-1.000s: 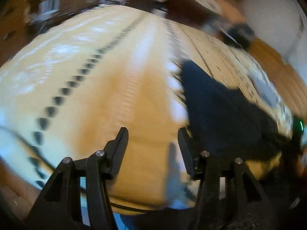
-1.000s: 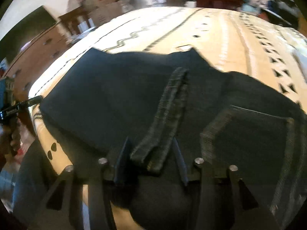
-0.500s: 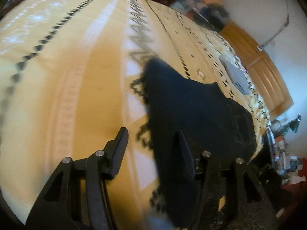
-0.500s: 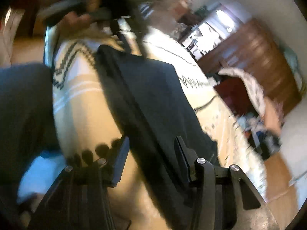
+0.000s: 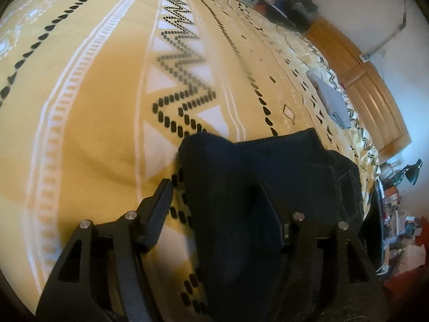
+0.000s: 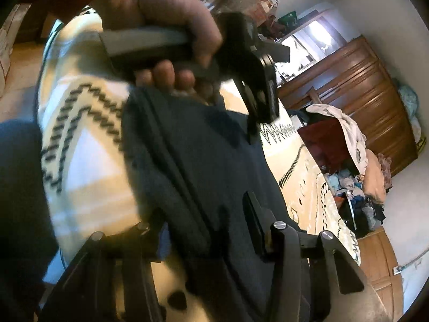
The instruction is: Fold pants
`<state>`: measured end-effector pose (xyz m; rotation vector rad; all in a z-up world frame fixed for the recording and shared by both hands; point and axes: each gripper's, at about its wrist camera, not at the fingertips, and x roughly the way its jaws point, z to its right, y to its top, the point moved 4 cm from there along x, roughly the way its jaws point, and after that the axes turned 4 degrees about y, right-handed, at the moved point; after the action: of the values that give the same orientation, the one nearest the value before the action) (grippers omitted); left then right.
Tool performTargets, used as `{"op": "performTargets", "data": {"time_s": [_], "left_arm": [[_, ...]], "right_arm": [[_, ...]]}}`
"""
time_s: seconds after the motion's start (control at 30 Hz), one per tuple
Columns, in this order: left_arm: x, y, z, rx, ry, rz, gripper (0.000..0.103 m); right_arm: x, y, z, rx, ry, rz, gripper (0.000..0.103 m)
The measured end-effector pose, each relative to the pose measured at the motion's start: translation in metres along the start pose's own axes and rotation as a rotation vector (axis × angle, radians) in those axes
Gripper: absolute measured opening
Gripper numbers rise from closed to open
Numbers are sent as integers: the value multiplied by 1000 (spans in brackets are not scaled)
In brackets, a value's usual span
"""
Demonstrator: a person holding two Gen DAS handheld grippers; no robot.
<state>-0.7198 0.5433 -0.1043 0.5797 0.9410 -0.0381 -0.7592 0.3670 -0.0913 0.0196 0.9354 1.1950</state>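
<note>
Since the earlier frames the pants (image 5: 268, 177) have filled more of the left wrist view, now a dark folded heap across the lower centre and right, lying on the yellow patterned bedspread (image 5: 93, 107). In the right wrist view the pants (image 6: 203, 177) run from upper centre down to the bottom edge. The left tool (image 5: 214, 196) has its jaws apart, the dark cloth lying between them and over the right finger. The right tool (image 6: 203, 212) also shows its jaws apart with cloth between them, its left finger partly hidden. In the upper part of that view a hand (image 6: 166, 18) holds the left tool's grip. A wooden dresser (image 6: 356, 86) stands at the right, a folded grey cloth (image 5: 331, 102) lies far right on the bed
</note>
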Motion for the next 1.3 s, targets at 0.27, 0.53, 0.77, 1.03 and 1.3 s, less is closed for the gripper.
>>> {"op": "performTargets", "data": {"time_s": [0.27,0.53,0.77,1.03,1.3], "left_arm": [[1,3,-2,21,43,-5,23],[-25,21,29,25,98,41,16],[-54,50,103,34,46,134,16],[-24,67,253,193,-65,174,16],[95,42,365,281,-106,8,16]], "right_arm": [[13,17,-5,56,29,-23,38],[-16,16,36,219,83,50,13],[-70,-21,127,525,97,143,13],[-127,-138,207,1061,287,265,13],[-141,-297,232,1521,406,287,13]]}}
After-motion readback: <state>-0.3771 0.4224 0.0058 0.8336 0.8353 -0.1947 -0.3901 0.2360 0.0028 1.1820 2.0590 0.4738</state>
